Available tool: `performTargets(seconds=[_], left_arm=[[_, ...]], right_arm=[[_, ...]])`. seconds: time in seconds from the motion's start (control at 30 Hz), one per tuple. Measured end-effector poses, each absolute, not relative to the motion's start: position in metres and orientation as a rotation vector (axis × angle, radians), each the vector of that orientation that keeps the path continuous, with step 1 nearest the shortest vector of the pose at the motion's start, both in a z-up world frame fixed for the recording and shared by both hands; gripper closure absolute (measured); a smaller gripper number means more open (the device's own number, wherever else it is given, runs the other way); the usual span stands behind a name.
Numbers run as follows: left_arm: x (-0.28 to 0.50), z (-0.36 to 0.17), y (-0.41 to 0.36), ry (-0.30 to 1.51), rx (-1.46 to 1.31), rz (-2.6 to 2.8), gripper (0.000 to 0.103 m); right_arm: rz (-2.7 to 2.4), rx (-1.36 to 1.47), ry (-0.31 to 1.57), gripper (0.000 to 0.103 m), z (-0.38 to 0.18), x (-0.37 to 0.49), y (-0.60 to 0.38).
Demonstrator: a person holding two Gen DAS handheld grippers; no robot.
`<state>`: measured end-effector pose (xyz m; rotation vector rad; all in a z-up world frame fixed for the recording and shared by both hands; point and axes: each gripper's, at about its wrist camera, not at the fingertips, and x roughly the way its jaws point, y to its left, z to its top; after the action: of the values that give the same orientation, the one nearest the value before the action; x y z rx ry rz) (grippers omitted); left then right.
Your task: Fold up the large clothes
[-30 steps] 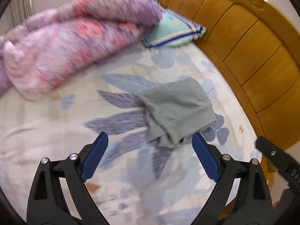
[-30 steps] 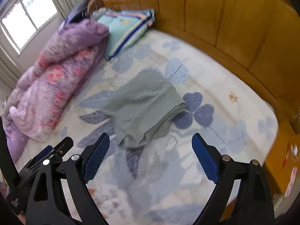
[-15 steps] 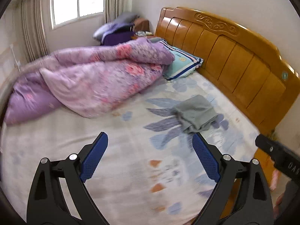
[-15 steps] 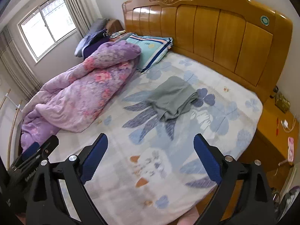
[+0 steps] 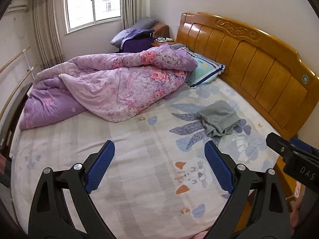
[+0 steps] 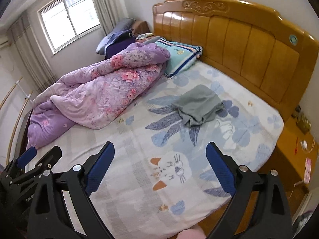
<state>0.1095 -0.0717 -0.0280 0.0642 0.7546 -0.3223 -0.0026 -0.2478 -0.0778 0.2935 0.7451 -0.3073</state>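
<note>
Left wrist view: left gripper point(image 5: 159, 167) held above the near part of the bed point(image 5: 139, 179), jaws spread wide, nothing between the blue pads point(image 5: 99, 166).
Right wrist view: right gripper point(image 6: 160, 167) likewise above the near edge of the bed point(image 6: 139, 189), jaws wide apart and holding nothing; blue pads point(image 6: 220, 172) clear of the sheet.
Other gripper: right gripper shows at the right edge of the left view point(image 5: 293, 157); left gripper shows at the lower left of the right view point(image 6: 30, 165).
Garment: grey-green garment point(image 5: 219, 118) lies folded in a loose, rumpled bundle on the far right of the bed, near the headboard point(image 5: 249, 63), well apart from both grippers; same garment in the right view point(image 6: 199, 105), its near edge bunched.
Quilt: purple floral quilt point(image 5: 111, 87) heaped across the far left of the bed, apart from the garment; point(image 6: 95, 97) in the right view.
Pillow: teal striped pillow point(image 5: 205, 71) at the headboard, partly under the quilt's far end; point(image 6: 179, 55) in the right view.
Room: window point(image 5: 93, 2) on the far wall, nightstand point(image 6: 295, 151) just right of the bed.
</note>
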Motion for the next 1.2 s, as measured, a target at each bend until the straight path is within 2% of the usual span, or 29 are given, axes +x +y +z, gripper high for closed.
performTargets(seconds=[0.4, 1.2], left_arm=[[0.13, -0.02, -0.085, 0.721, 0.075, -0.342, 0.011], [0.145, -0.031, -0.097, 0.776, 0.062, -0.391, 0.011]], right_arm=[[-0.356, 0.253, 0.73, 0.013, -0.081, 0.011, -0.256], [-0.378, 0.245, 0.757, 0.013, -0.086, 0.015, -0.262]])
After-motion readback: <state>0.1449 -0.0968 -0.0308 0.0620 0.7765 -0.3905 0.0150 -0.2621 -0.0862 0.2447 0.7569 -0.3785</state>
